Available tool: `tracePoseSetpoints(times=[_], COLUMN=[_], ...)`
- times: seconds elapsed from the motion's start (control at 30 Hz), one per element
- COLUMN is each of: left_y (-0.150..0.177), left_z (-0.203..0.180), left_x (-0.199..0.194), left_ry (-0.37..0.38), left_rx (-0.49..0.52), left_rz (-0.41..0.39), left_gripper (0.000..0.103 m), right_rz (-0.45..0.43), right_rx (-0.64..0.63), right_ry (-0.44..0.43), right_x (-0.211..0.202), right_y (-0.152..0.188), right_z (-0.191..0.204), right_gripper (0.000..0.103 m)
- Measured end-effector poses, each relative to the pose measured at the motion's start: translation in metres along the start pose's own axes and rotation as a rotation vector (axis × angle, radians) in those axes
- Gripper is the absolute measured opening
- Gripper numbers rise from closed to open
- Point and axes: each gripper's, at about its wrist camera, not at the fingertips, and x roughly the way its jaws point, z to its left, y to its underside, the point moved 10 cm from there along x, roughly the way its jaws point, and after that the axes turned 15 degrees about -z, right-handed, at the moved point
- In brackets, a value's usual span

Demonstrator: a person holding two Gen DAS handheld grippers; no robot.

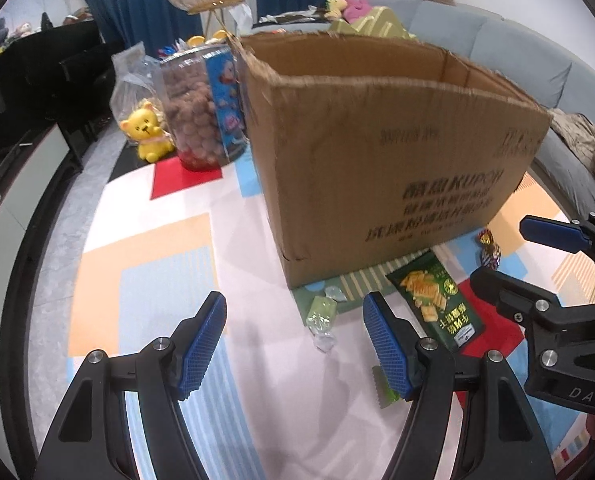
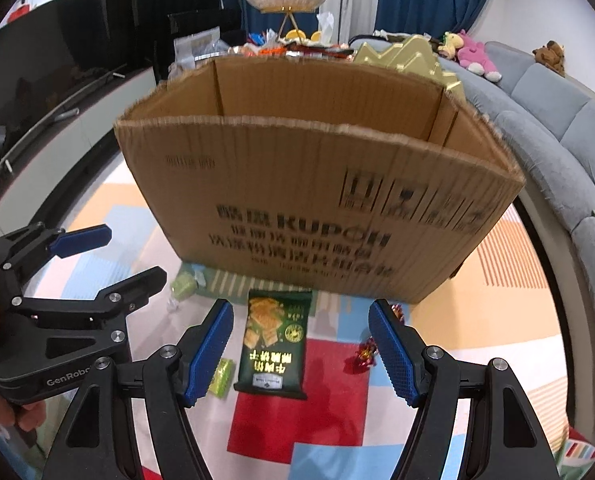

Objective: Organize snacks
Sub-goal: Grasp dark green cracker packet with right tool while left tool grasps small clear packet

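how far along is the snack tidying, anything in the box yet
Done: nothing visibly; the cardboard box shows only bare inner walls, its floor hidden. In hand: nothing, left claw and right claw both open. Left: the green cracker pack, pale green candies and red foil candies lie on the mat.

A snack packet (image 2: 272, 340) lies before the cardboard box (image 2: 317, 208), candies (image 2: 364, 354) apparently on either side.

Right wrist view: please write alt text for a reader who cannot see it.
An open right gripper hangs above a dark green snack bag lying on a colourful mat, in front of an open cardboard box. The left gripper, also open, is at the left.
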Motion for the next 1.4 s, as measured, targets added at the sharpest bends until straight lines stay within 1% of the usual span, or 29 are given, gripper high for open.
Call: tracePoseSetpoints(times=[0.33,0.43,0.67,0.8,0.9,0.97,1.03,1.07,1.1,1.13,1.17,1.23,1.4], left_y=[0.008,0.012,0.019,0.022,0.024,0.025,0.025,0.025,0.024,0.025,0.025,0.026,0.028], left_z=[-0.007,-0.009,-0.007,-0.007,-0.009,-0.011,-0.014,-0.015,-0.017,-0.020,-0.023,-0.028,-0.027], left_x=[0.021,0.026,0.035,0.041,0.044,0.045,0.045,0.045,0.045,0.045,0.044,0.042,0.038], left_ry=[0.030,0.035,0.045,0.055,0.061,0.065,0.072,0.074,0.080,0.089,0.096,0.100,0.090], left_rx=[0.014,0.020,0.019,0.027,0.034,0.035,0.034,0.035,0.035,0.035,0.039,0.051,0.029], left_rz=[0.003,0.010,0.018,0.023,0.027,0.025,0.022,0.020,0.021,0.022,0.023,0.024,0.031], left_gripper=[0.069,0.064,0.058,0.049,0.048,0.046,0.043,0.042,0.037,0.030,0.027,0.019,0.019], right_rz=[0.067,0.083,0.117,0.137,0.140,0.138,0.131,0.126,0.125,0.121,0.121,0.124,0.126], right_rx=[-0.003,-0.001,0.003,0.012,0.024,0.019,0.018,0.015,0.014,0.007,0.001,-0.004,-0.004], right_ry=[-0.032,-0.034,-0.037,-0.037,-0.035,-0.032,-0.032,-0.033,-0.037,-0.045,-0.048,-0.052,-0.059], right_x=[0.021,0.027,0.042,0.048,0.050,0.051,0.051,0.050,0.054,0.054,0.053,0.053,0.047], right_y=[0.020,0.024,0.035,0.045,0.055,0.054,0.053,0.053,0.049,0.048,0.046,0.045,0.045], right_z=[0.008,0.010,0.018,0.021,0.019,0.017,0.017,0.017,0.015,0.017,0.019,0.022,0.028], right_gripper=[0.071,0.071,0.071,0.071,0.070,0.070,0.067,0.063,0.057,0.053,0.047,0.046,0.045])
